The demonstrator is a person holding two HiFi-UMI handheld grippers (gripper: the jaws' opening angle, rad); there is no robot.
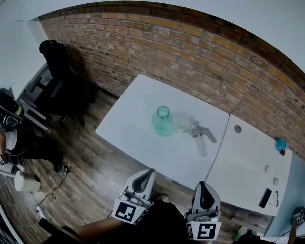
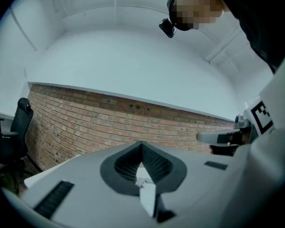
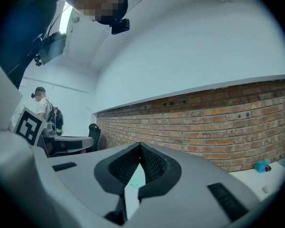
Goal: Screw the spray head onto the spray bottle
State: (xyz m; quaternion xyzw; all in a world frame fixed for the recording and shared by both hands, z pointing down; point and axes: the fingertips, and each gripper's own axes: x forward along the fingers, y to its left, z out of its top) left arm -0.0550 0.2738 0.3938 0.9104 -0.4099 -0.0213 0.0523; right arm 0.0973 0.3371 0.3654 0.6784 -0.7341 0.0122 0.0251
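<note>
Grey plastic spray head [image 1: 198, 133] lies on the white tabletop [image 1: 137, 105], three o'clock of the upright clear green bottle [image 1: 162, 121]. Its tube points six o'clock toward the nearer right claw [image 1: 202, 184]. Right claw and left claw [image 1: 150, 173] are both pressed together, empty.

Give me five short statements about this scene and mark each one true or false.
1. The spray head lies on the table, right of the bottle in the head view. True.
2. The spray head is screwed onto the bottle. False: it lies apart from the bottle, whose neck is open.
3. The left gripper holds the bottle. False: its jaws are together on nothing.
4. The right gripper is shut and empty. True.
5. The wall behind the table is brick. True.
</note>
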